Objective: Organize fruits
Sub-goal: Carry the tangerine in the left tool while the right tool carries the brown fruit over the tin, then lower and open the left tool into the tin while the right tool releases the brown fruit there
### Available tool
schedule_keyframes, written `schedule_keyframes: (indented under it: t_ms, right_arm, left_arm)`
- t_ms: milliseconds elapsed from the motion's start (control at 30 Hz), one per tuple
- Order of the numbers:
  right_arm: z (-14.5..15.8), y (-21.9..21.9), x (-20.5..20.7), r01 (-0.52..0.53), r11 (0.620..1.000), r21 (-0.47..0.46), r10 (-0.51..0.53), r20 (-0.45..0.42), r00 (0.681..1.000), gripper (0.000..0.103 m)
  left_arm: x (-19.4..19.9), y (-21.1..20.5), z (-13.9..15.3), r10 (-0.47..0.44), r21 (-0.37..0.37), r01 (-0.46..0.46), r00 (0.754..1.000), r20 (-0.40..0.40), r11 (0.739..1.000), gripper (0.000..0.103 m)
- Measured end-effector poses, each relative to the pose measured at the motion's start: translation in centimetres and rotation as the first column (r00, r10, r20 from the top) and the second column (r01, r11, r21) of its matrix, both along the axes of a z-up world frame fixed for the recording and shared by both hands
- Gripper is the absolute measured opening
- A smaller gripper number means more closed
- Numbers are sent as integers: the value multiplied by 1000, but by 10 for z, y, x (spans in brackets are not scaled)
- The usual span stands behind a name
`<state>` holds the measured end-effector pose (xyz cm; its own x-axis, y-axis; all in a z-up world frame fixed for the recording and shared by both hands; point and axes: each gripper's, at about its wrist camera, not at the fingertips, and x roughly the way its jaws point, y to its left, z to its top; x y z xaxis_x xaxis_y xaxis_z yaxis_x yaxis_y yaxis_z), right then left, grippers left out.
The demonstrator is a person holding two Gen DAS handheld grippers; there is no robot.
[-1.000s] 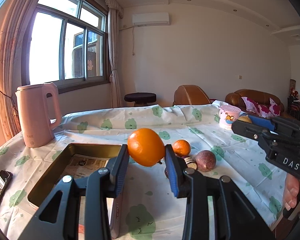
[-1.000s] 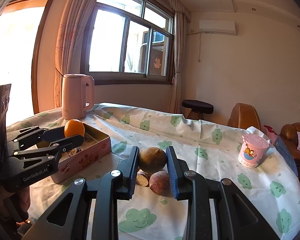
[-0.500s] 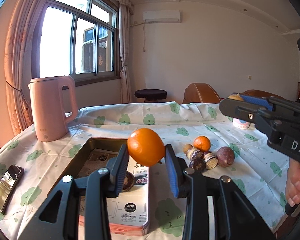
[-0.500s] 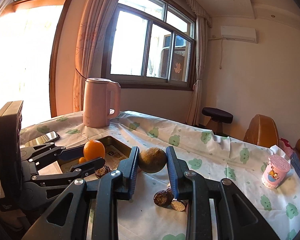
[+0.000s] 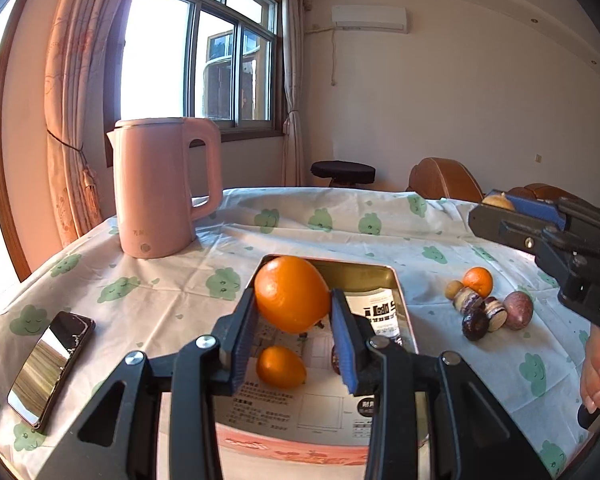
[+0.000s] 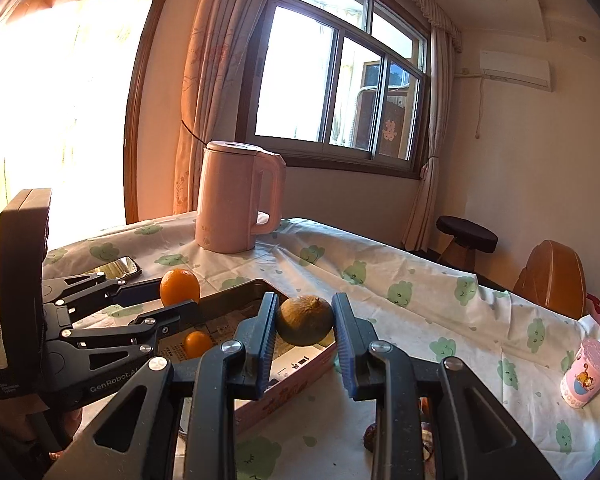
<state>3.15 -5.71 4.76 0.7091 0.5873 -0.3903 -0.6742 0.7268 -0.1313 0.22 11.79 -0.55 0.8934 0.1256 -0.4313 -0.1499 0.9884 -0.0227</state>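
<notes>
A home living room: a table under a cloud-print tablecloth (image 5: 300, 220) at centre frame, a pink kettle (image 5: 164, 188) at left, curtained window (image 5: 204, 52) upper left, wall air conditioner (image 5: 369, 20) at top, leather sofa (image 5: 444, 178) and stool (image 5: 343, 170) behind.

We see left gripper (image 5: 294, 314) clamped on large orange (image 5: 292, 294), held above open tin (image 5: 398, 292). Smaller orange (image 5: 281, 366) lies inside tin. Pink kettle (image 5: 162, 188) near table's far left edge; phone (image 5: 50, 366) by left edge. Loose fruit cluster (image 5: 486, 308) toward right edge. Right gripper (image 5: 500, 206) at frame right, gripping pale fruit (image 5: 497, 201).
</notes>
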Motion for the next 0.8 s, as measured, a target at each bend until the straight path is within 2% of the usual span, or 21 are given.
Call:
schedule_keyframes:
  t_ms: [467,800]
  right_arm:
    - [-50,44,9,-98,994,-52,88,-171,981,29]
    - [-71,55,10,-116,988,-106,90,-222,971,29]
  left_arm:
    - [5,6,-18,-18,-11,17,997,-79,1000,38]
    - [8,7,-26,-16,-9,15,993,-118,1000,38]
